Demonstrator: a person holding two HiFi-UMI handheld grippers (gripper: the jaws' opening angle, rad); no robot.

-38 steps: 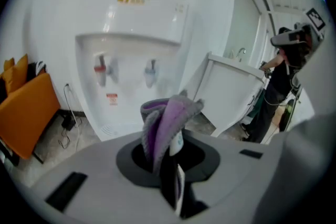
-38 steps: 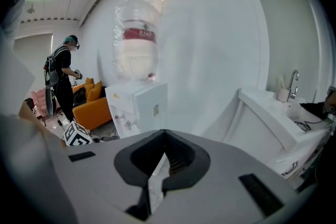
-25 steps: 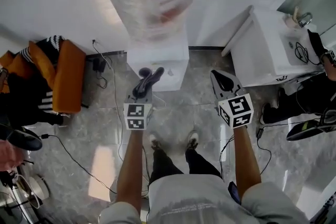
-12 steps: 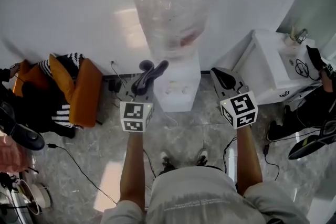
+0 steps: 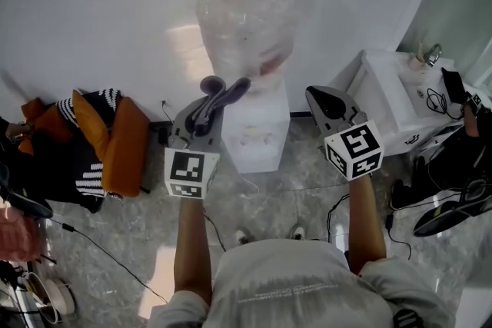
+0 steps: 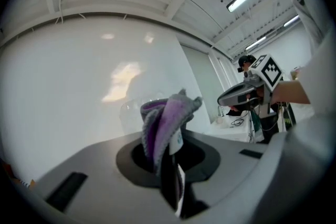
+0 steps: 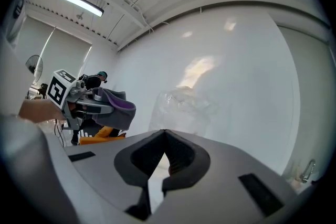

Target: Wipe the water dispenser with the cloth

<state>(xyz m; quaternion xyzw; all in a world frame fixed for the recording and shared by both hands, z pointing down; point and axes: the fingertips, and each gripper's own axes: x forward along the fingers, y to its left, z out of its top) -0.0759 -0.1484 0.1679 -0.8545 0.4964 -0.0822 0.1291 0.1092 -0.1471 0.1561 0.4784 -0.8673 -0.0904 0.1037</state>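
A white water dispenser [image 5: 255,133] stands against the white wall, with a clear plastic bottle [image 5: 246,21] on top. My left gripper [image 5: 219,94] is shut on a folded grey and purple cloth [image 5: 217,97], held up just left of the dispenser's top. The cloth [image 6: 167,122] sticks up from the closed jaws in the left gripper view. My right gripper [image 5: 321,99] is shut with nothing in it, just right of the dispenser. The bottle [image 7: 185,108] shows ahead of its jaws in the right gripper view, with the cloth [image 7: 116,109] at the left.
An orange chair [image 5: 121,144] with dark and striped clothing stands left of the dispenser. A white cabinet [image 5: 396,97] with a tap and cables is at the right. Cables [image 5: 92,250] run over the marble floor. A person's dark legs [image 5: 453,157] are at the far right.
Both grippers have risen from in front of the dispenser's base to the level of its top, the left one still holding the cloth. The head view has tilted up and drawn back.
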